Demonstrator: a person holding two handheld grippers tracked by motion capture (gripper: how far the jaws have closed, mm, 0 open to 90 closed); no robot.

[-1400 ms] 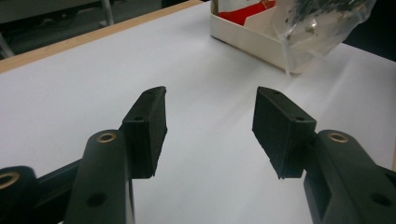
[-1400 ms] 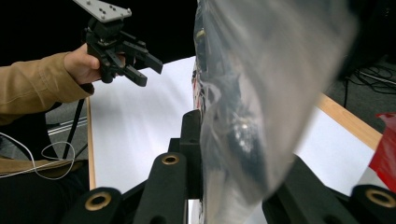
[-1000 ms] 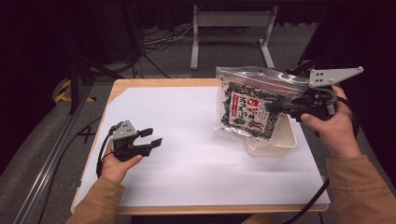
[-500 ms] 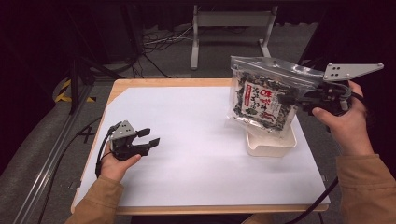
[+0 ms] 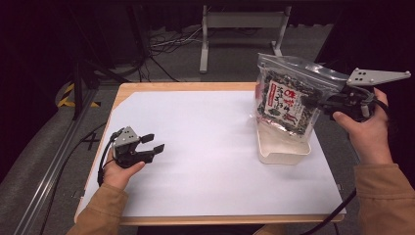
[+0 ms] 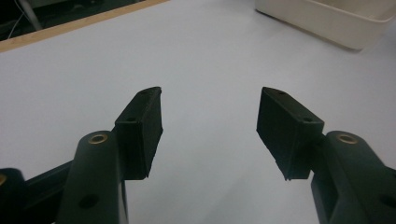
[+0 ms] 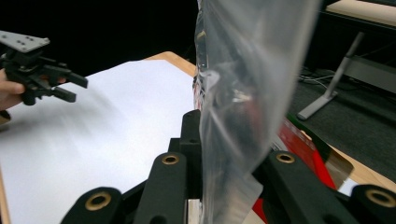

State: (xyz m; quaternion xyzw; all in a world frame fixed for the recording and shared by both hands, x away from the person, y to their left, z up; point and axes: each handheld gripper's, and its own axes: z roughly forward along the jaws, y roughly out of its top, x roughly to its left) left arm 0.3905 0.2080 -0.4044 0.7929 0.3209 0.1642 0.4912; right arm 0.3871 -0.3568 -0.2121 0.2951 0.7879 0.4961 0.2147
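Left gripper [image 5: 150, 145] low at the table's left, jaws spread apart, right gripper [image 5: 313, 101] raised high, jaws clamped together

A sheet [image 5: 205, 156] is covering the wooden table [image 5: 161, 87]. From the sheet's middle, a bin [image 5: 284, 149] is sitting on it at about three o'clock. A bag [image 5: 288, 95] is hanging above the bin's far part, at two o'clock, with the right gripper [image 5: 318, 102] clamping its right edge. The left gripper [image 5: 155, 143] is lying at nine o'clock near the sheet's left edge, well apart from the bin.
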